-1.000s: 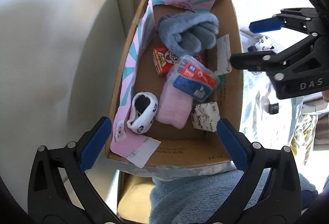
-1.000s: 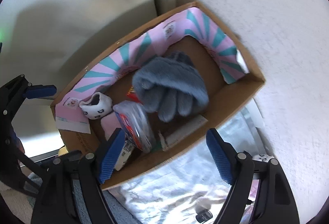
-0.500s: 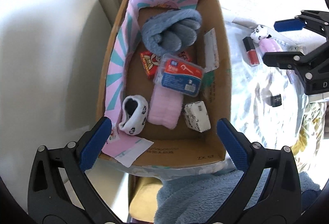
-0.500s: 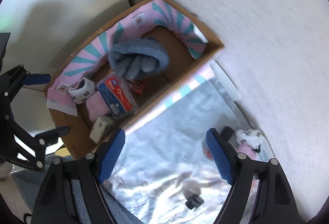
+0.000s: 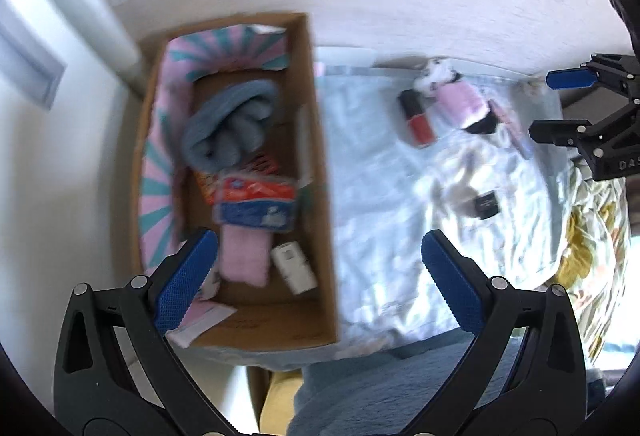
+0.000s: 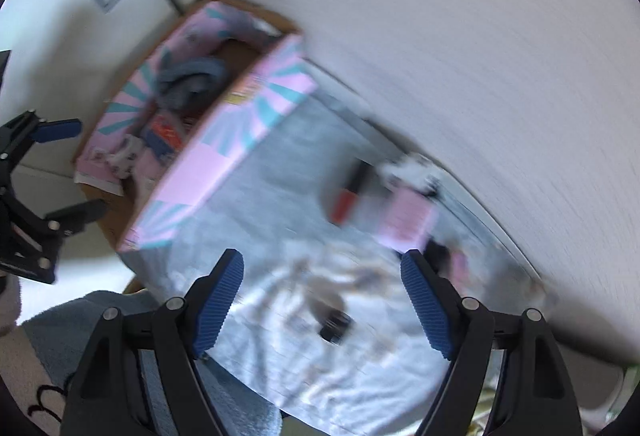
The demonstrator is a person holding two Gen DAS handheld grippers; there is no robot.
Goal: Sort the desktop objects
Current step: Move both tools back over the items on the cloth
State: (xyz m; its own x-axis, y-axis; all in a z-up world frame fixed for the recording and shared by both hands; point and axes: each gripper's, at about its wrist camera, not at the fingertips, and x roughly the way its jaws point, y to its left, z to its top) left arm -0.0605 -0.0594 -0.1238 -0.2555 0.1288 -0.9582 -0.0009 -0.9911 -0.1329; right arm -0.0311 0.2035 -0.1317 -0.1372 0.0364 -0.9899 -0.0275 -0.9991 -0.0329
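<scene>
Cardboard box taken as landmark, lined with pink-and-teal striped paper. Inside the box: rolled grey-blue cloth toward the far end, blue-and-red clear packet mid-box, pink cloth and small white carton toward the near end. Right of the box, on crinkled silver sheet: red-and-black tube, pink-bodied soft toy touching it, small black block nearer. Both views blurred; fine detail unreadable.

Left gripper: blue pads wide apart, nothing between them, straddling the box's right wall. Right gripper: pads wide apart, empty, over the silver sheet right of the box, touching nothing.
</scene>
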